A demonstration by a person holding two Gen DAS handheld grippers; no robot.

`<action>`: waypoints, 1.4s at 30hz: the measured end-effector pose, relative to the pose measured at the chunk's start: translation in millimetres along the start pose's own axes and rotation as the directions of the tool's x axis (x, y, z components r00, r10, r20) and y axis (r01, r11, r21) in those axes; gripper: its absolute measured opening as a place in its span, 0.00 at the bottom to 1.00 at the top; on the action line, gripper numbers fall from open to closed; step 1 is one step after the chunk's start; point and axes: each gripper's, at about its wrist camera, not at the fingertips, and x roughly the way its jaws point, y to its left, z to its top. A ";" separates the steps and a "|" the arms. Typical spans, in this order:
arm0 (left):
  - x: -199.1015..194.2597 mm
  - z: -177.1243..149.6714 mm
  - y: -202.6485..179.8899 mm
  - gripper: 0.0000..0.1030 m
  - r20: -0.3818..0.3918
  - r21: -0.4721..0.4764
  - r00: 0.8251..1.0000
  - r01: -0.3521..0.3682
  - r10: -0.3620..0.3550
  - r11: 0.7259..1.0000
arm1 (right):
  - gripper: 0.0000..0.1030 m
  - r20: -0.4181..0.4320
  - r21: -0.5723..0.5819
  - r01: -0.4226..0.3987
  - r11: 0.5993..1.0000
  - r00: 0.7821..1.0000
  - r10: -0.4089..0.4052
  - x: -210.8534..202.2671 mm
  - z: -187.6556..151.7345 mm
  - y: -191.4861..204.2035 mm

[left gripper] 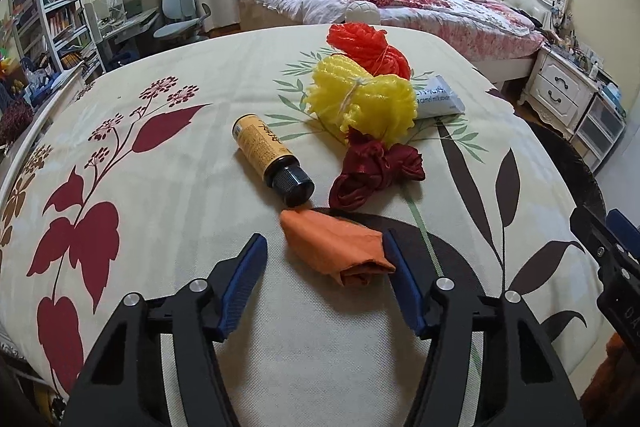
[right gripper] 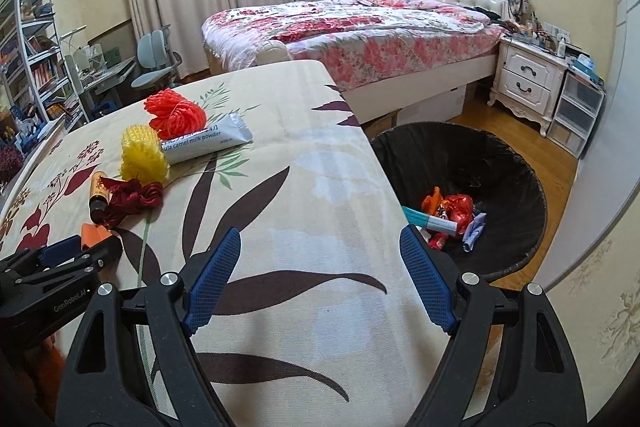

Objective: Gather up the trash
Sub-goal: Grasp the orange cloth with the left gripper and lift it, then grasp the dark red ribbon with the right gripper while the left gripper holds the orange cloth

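While hanging tilted down over the table (left gripper: 192, 223), straddling the orange cloth (left gripper: 336, 247) with the left gripper (left gripper: 323, 239): jaws standing partly open, cloth lying between the blue pads, left pad staying clear of it, right pad sitting just at the cloth's edge, contact there not being discernible, no squeeze showing. Lying crumpled on the flower-print cover near the table's front edge, resting flat, not lifted. Lying just beyond the cloth: a bottle (left gripper: 268, 155) on its side, black cap pointing toward the gripper, and a dark red ribbon (left gripper: 372, 171) bunched beside it on the right. Lying farther back: a yellow net (left gripper: 360, 99) touching the ribbon, a red net (left gripper: 368, 47) behind the yellow one, and a grey sachet (left gripper: 440, 97) tucked partly under both nets on the right. Holding the right gripper (right gripper: 320, 233) over the table's right-hand edge, jaws standing wide, nothing lying between the pads, one finger showing over the cover and the other over the bin (right gripper: 460, 155). Standing on the wooden floor just beside the table, lined in black, already carrying wrappers (right gripper: 448, 215) in red, orange and blue at its bottom. Showing the left gripper at the lower left of the right wrist view, orange cloth peeking out at its tips.
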 end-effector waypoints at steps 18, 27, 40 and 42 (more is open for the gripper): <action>-24.8 -12.9 21.5 0.49 0.054 0.018 0.999 0.003 -0.004 1.000 | 0.78 -0.013 -0.057 -0.057 0.997 0.998 0.057 1.3 1.4 29.6; -23.5 -10.7 67.4 0.49 0.056 -0.055 0.995 -0.075 0.078 0.996 | 0.78 -0.030 -0.147 -0.133 0.980 0.991 0.130 8.0 7.8 78.9; -22.4 -9.5 123.5 0.49 0.067 -0.165 0.983 -0.158 0.171 0.974 | 0.78 -0.073 -0.176 -0.199 0.964 0.979 0.189 29.7 24.7 138.3; -22.4 -9.9 126.8 0.49 0.069 -0.174 0.982 -0.161 0.175 0.972 | 0.78 -0.081 -0.179 -0.192 0.965 0.980 0.180 36.0 26.0 144.9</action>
